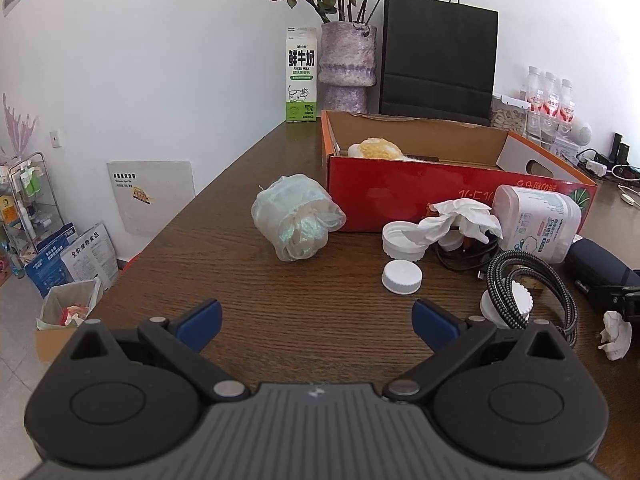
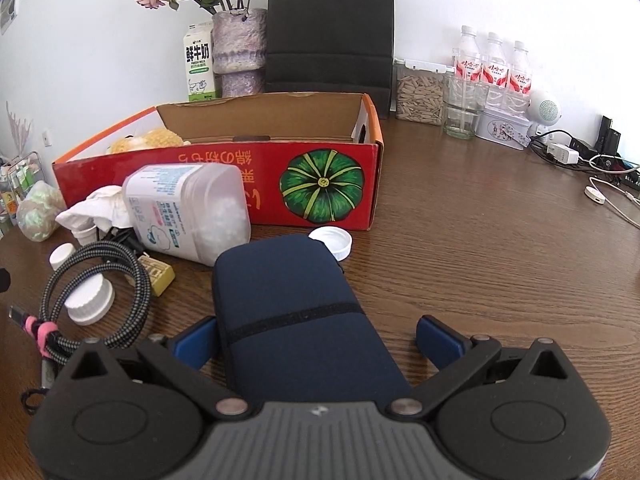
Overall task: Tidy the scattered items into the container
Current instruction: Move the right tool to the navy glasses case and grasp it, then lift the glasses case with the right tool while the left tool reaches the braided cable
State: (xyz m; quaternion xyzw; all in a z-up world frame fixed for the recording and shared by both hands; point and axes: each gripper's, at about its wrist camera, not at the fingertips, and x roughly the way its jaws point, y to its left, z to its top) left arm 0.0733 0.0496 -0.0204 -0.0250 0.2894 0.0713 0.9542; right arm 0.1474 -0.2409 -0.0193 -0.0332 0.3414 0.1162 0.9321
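Observation:
A red cardboard box (image 1: 400, 196) (image 2: 264, 184) stands open on the brown table with a yellow plush inside (image 1: 376, 149). Scattered in front lie a bagged bundle (image 1: 296, 218), white lids (image 1: 401, 276), crumpled tissue (image 1: 460, 218), a tipped white jar (image 2: 188, 212), a braided cable (image 2: 100, 280) and a navy pouch (image 2: 292, 312). My left gripper (image 1: 318, 326) is open and empty above bare table, short of the bundle. My right gripper (image 2: 316, 338) is open, its blue fingers on either side of the navy pouch's near end.
A milk carton (image 1: 302, 76), a vase of flowers (image 1: 347, 64) and a black paper bag (image 1: 438, 60) stand behind the box. Water bottles (image 2: 492, 68), a seed jar (image 2: 420, 96), a glass and chargers line the back right. The table's left edge drops to floor clutter.

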